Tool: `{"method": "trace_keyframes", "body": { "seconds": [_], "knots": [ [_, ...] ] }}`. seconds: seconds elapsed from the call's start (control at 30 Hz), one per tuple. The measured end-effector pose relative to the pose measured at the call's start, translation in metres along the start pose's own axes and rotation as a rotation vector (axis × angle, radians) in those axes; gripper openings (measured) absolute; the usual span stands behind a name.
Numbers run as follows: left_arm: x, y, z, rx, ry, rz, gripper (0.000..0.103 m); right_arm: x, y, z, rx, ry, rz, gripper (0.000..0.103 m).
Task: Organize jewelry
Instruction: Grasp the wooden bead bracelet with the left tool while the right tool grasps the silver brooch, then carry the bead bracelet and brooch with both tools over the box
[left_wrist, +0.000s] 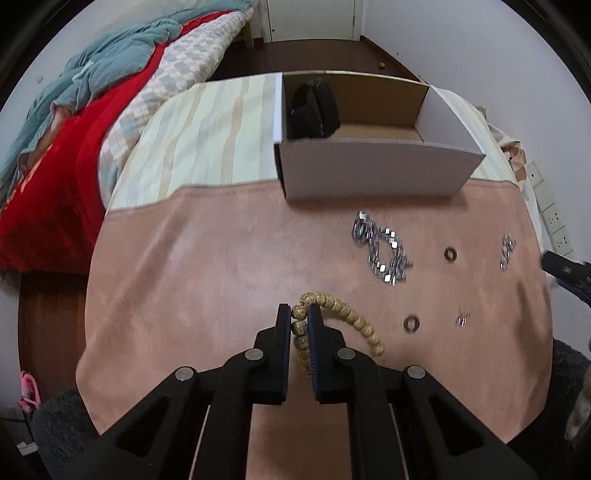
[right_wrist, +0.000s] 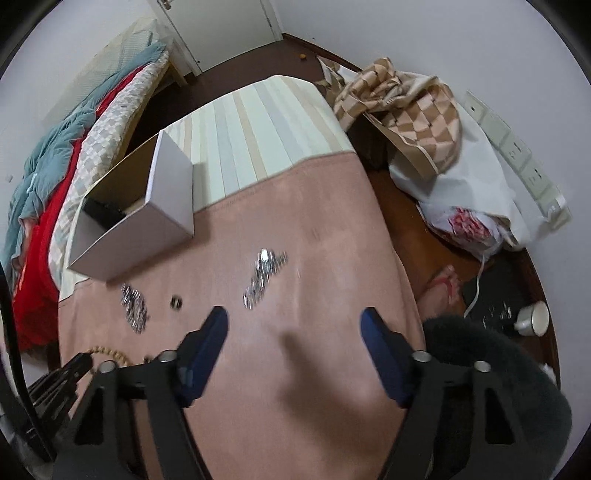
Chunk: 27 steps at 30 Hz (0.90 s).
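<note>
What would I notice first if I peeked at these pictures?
Probably the left tongs, pinched shut on a string of speckled wooden beads lying on the pink cloth. Next, the sparkly silver chain heaped to the right of the beads, in front of the open white box. Off to the left, a bright red blanket covers the bed.

Both wrist views look steeply down — sharing the pink cloth (left_wrist: 221, 258).

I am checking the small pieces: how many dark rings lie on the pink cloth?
2. One ring lies between the two silver chain piles; the other ring lies nearer, right of the wooden bead bracelet. Others may be hidden.
</note>
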<state>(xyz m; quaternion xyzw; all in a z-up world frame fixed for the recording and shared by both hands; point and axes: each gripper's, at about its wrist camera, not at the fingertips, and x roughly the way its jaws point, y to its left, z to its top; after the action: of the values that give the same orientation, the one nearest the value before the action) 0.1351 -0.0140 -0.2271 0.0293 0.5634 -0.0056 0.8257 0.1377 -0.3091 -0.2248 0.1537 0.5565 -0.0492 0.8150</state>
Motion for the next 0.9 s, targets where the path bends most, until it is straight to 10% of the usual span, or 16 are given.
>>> {"method": "trace_keyframes", "body": {
  "seconds": [0.23, 0.33, 0.9],
  "knots": [
    [0.011, -0.009, 0.015, 0.008, 0.003, 0.003, 0.006, 0.049, 0.026, 0.019, -0.13, -0.006, -0.031, 0.049],
    [0.014, -0.013, 0.016, 0.017, 0.01, 0.0, 0.006, 0.049, 0.036, 0.016, -0.183, -0.044, -0.043, 0.011],
    [-0.054, -0.011, 0.035, -0.013, -0.076, -0.128, 0.006, -0.055, 0.03, 0.02, -0.083, -0.124, 0.267, 0.004]
  ]
}}
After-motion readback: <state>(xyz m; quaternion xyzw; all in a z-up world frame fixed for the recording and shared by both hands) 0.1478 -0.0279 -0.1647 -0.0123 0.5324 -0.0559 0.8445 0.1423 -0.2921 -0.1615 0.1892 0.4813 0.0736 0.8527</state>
